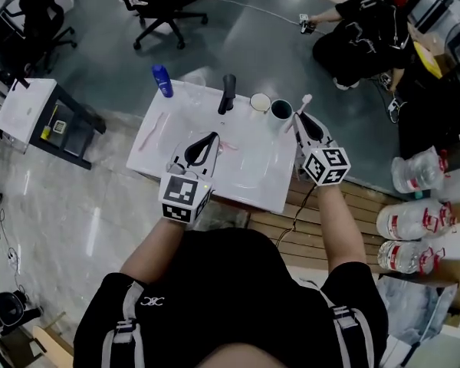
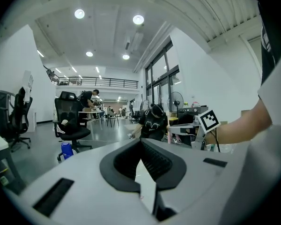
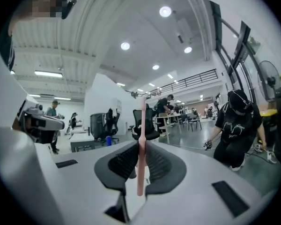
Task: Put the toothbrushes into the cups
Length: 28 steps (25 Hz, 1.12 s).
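Observation:
A pink toothbrush [image 1: 303,104] stands upright in my right gripper [image 1: 303,118], which is shut on its handle. In the right gripper view the toothbrush [image 3: 141,125] rises between the black pads, above my right gripper [image 3: 140,146]. Just left of it in the head view stand a dark teal cup [image 1: 280,110] and a white cup [image 1: 260,102]. A second pink toothbrush [image 1: 152,131] lies on the left of the white washbasin top [image 1: 253,194]. My left gripper [image 1: 205,146] hovers over the basin, and in the left gripper view my left gripper [image 2: 140,144] has its tips together around nothing.
A black faucet [image 1: 228,93] rises at the back of the basin and a blue bottle [image 1: 162,80] stands at the back left corner. A person in black [image 1: 364,33] crouches on the floor beyond. Large water jugs [image 1: 414,228] lie to the right, office chairs [image 1: 165,2] behind.

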{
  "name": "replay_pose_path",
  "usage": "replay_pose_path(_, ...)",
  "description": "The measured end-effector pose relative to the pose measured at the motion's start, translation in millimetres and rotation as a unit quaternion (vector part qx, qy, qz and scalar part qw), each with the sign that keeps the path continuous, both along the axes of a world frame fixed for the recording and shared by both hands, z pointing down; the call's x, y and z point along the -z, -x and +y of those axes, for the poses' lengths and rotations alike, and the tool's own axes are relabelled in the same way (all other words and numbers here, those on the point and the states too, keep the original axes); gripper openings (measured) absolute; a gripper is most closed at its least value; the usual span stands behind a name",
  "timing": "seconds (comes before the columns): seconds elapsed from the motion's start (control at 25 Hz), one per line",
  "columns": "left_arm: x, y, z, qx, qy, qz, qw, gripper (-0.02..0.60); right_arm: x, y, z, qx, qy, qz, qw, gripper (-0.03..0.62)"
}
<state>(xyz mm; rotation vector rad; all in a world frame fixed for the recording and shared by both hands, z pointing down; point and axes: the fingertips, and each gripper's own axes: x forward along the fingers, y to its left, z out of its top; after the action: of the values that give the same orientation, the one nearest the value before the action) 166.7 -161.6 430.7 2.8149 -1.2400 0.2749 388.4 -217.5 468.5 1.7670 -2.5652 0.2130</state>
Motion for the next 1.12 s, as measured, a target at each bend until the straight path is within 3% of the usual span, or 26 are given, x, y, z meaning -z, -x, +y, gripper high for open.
replay_pose_path(0.24, 1, 7, -1, 0.010, 0.000, -0.004, 0.9999, 0.014, 2, -17, -26, -0.093, -0.031, -0.026, 0.995, 0.063)
replay_pose_path(0.52, -3, 12, -9, 0.026, 0.002, -0.009, 0.9996, 0.014, -18, -37, -56, -0.154, -0.027, -0.038, 0.987, 0.063)
replay_pose_path(1.12, -7, 4, -41, 0.029, 0.001, -0.015, 0.9995, 0.014, -70, -32, -87, -0.168, 0.013, 0.002, 0.986, 0.063)
